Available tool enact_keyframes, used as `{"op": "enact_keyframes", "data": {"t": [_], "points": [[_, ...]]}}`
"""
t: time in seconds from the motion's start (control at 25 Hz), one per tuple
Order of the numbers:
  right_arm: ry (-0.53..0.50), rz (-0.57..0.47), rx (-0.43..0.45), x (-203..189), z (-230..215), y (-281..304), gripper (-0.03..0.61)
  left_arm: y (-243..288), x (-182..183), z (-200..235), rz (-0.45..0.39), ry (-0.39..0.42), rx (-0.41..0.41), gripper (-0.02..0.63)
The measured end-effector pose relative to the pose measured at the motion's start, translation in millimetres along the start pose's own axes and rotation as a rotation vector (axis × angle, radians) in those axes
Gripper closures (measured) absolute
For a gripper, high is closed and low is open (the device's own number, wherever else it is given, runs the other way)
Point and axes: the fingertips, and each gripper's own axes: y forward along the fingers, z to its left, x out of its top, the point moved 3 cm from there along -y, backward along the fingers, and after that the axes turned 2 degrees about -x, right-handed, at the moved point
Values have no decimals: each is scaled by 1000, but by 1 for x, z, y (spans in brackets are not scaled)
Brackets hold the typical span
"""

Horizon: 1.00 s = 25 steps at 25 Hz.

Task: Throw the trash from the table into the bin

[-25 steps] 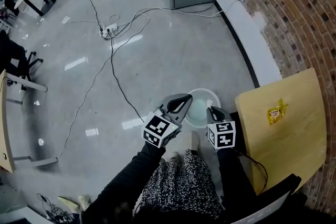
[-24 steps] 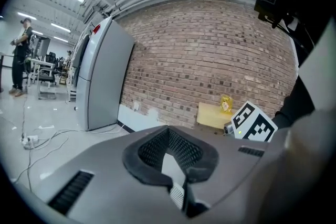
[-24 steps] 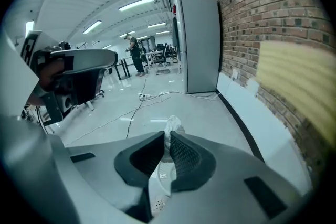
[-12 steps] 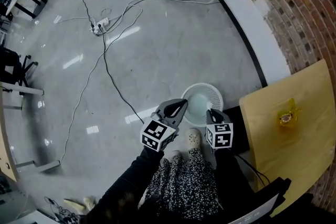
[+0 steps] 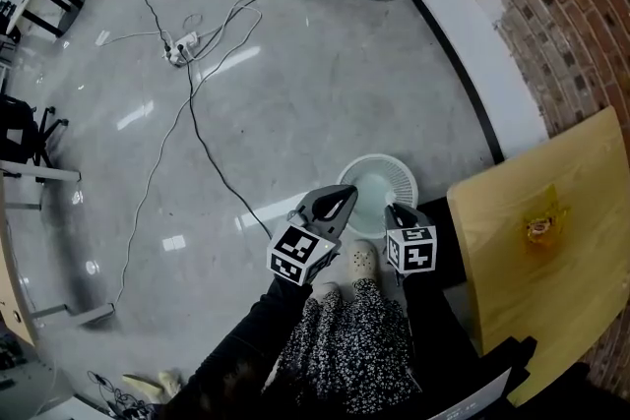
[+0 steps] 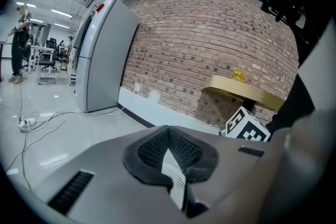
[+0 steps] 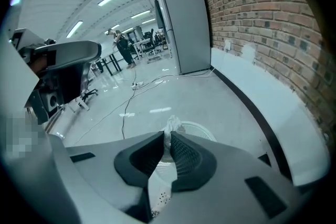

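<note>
We can read no words, brands or numbers. The left gripper (image 5: pixel 340 200) and right gripper (image 5: pixel 394 209) bear only black-and-white square markers (image 5: pixel 298 251). The red label (image 6: pixel 100 7) on the grey cabinet (image 6: pixel 105 55) and the print on the yellow packet (image 5: pixel 539 228) are too small to read.

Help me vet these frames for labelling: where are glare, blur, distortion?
Head view: ceiling-light glare on the floor, the yellow wrapper on the table smeared. Left gripper view: fisheye bows the brick wall. Right gripper view: corners black, white scrap between the pads sharp.
</note>
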Motion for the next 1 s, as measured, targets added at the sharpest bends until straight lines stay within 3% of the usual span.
{"op": "enact_keyframes", "data": {"t": [0.32,0.52,1.0], "points": [[-36,3,-15,-1,-6,5,520,-3,0,-1,6,-1,-7,606],[4,29,-26,-6,-10,9,410,-7,0,-1,6,-2,-2,607],[-22,-62,22,28,12,-35,410,-26,36,-14,-20,25,1,606]]}}
